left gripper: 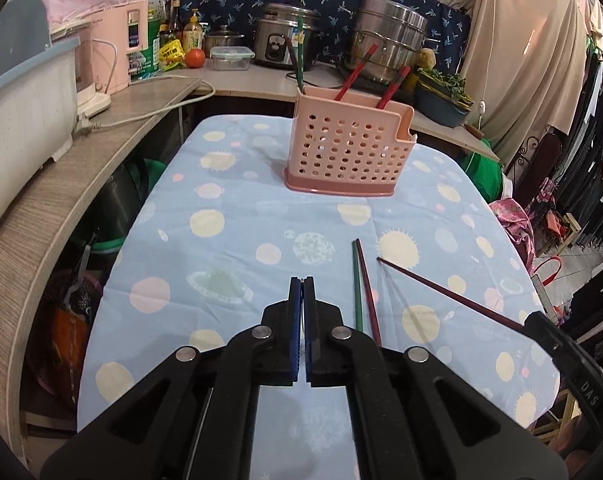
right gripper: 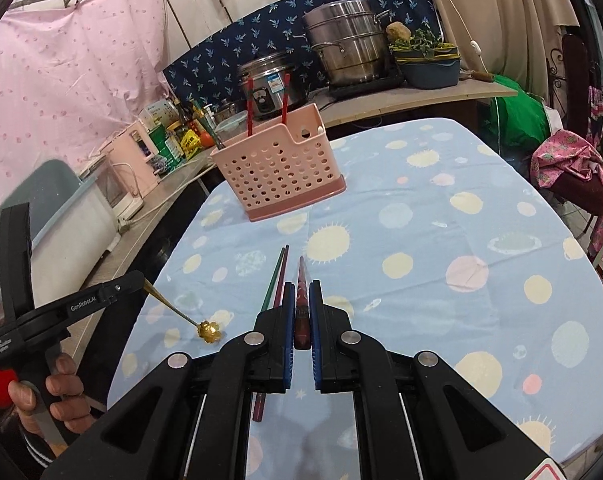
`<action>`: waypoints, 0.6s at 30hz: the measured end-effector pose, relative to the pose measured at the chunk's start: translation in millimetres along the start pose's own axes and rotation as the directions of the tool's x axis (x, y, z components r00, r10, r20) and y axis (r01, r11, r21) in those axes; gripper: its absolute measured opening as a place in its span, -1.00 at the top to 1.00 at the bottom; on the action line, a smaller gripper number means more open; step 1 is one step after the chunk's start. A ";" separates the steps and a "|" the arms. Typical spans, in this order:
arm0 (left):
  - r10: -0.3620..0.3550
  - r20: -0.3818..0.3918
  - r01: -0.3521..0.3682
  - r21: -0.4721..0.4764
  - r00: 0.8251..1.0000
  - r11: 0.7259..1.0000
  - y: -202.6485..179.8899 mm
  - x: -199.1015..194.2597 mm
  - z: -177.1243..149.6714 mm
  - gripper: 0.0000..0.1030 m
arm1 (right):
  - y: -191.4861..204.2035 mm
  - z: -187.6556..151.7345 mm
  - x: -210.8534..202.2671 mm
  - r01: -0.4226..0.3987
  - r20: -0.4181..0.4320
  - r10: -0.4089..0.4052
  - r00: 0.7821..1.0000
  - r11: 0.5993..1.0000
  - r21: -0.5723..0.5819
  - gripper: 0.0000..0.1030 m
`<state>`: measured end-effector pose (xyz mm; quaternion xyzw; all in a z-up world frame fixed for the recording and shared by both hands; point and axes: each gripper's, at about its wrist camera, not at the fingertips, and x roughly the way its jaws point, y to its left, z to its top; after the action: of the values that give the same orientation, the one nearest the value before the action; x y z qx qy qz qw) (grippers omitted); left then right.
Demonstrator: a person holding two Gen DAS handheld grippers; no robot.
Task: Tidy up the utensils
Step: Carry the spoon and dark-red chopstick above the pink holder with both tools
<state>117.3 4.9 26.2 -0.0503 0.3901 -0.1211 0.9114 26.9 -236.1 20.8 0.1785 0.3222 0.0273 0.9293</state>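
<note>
On blue planet-print tablecloth (left gripper: 261,208): pink perforated holder (left gripper: 341,152) with four chopsticks upright; two chopsticks (left gripper: 363,292) flat nearby; right gripper (right gripper: 301,312) clamps one dark red chopstick (right gripper: 301,300); left gripper (right gripper: 139,282) clamps gold flower-headed spoon (right gripper: 209,331); cluttered kitchen counter (left gripper: 237,80) behind.

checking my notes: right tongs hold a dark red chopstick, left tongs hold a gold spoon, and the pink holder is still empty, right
Not quite: the pink holder is not empty. The left wrist view shows two red chopsticks and a green one standing in it. The rest holds: the right tongs grip a dark red chopstick, and the left tongs hold a gold spoon.
</note>
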 end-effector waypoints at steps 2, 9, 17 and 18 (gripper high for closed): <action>0.000 0.008 0.000 0.009 1.000 1.000 -2.2 -2.2 5.5 0.99 | -1.3 9.6 -2.9 -0.007 0.019 0.006 1.000 1.000 0.006 0.87; -0.013 0.042 0.012 0.036 0.999 0.999 -10.5 -8.6 34.8 0.98 | -1.8 55.2 -8.1 -0.039 0.085 0.038 0.996 0.999 0.010 0.87; -0.045 0.092 0.042 0.039 0.995 0.998 -19.6 -13.0 83.4 0.98 | 8.3 106.1 -6.4 -0.059 0.148 0.062 0.987 0.998 -0.024 0.87; -0.047 0.099 0.043 0.041 0.994 0.998 -21.1 -13.1 90.0 0.98 | 9.6 113.4 -4.8 -0.065 0.152 0.068 0.986 0.998 -0.024 0.87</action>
<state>169.9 -12.3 101.4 -0.0472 0.3405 -0.1466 0.9276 92.8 -263.5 109.6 0.1819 0.2434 0.0477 0.9515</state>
